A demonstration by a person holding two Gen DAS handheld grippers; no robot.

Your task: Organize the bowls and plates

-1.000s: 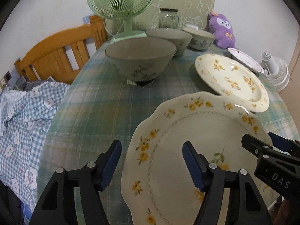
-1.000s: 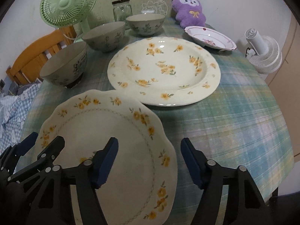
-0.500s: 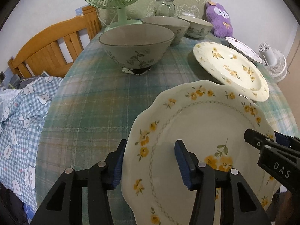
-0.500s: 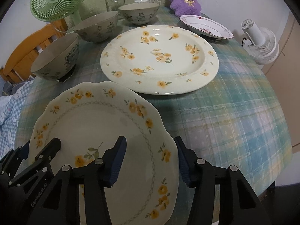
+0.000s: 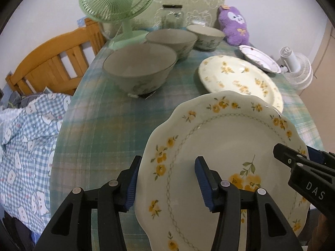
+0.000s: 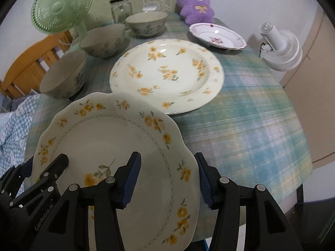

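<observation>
1. Nearest to me, the scalloped plate sits between both grippers; it is cream, with small yellow flower clusters round its wavy rim, a thin chain-pattern ring inside, and one larger yellow bloom with green leaves.
2. My left gripper has its blue-padded fingers clamped over the plate's left edge, one pad outside the rim, one on the face.
3. My right gripper grips the opposite edge the same way, so the plate is pinched from both sides, tilted over the near part of the worktop, which has a green-blue plaid cloth.
4. Just beyond lies a round cream plate scattered with yellow flowers, flat on the cloth.
5. To its left stand three grey-green bowls with leaf sprigs, in a receding row.
6. Farther back rests a small white dish with pink flowers.
</observation>
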